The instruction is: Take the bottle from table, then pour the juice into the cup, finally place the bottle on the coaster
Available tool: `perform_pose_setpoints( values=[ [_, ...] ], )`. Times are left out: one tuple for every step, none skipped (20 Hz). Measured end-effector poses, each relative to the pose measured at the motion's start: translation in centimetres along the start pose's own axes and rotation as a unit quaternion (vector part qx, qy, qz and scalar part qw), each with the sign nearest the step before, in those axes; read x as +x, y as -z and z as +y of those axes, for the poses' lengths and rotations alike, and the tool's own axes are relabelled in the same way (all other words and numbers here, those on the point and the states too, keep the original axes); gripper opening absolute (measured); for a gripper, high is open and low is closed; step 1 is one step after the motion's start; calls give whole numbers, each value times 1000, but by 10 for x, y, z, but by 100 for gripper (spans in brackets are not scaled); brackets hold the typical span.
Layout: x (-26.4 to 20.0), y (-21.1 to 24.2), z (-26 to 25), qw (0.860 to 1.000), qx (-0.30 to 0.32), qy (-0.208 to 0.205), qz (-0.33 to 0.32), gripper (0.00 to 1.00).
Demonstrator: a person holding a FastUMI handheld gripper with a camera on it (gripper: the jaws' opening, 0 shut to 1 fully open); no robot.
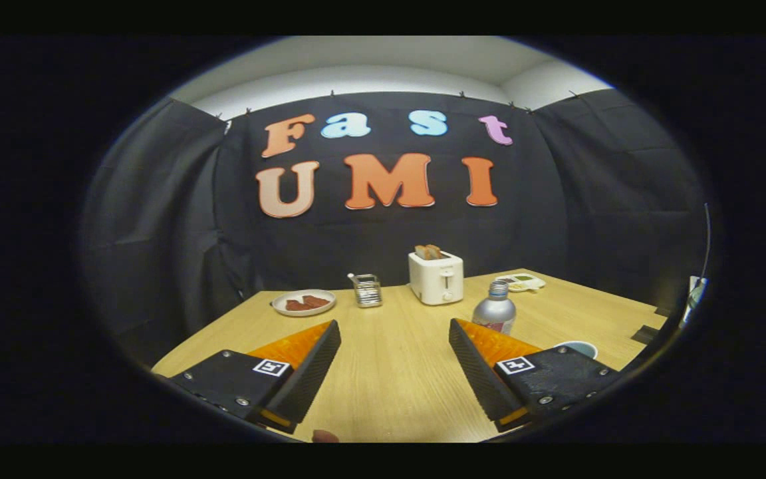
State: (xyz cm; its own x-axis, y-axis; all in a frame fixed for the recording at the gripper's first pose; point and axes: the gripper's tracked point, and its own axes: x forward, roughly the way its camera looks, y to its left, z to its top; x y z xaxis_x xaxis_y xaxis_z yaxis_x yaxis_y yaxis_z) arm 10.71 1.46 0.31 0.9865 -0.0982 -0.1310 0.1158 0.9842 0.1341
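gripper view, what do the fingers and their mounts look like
The gripper has two wedge-shaped fingers with finely ribbed inner faces, tapering toward the tips. Each sits on a dark boxy mount with visible screws and a small square white tag bearing a black marker pattern. No cables show.

i'm looking over a light wooden table (389, 359). sitting on it are a white plate (303, 303) with reddish pieces, a small wire rack (368, 290), a white toaster (436, 277) holding toast, a silver bottle (495, 311), a shallow dish (521, 283) behind it, and a cup (579, 348) nearer me.
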Motion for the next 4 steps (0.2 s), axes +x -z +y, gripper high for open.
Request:
perform_pose_setpoints(
  values=[
    [-9, 4, 10, 1000, 2, -14, -3, 97],
    [-19, 7, 20, 1000, 6, -30, -4, 97],
    [-25, 5, 26, 999, 9, -42, -8, 97],
    [-32, 6, 31, 999, 8, -49, -9, 97]
  ],
)
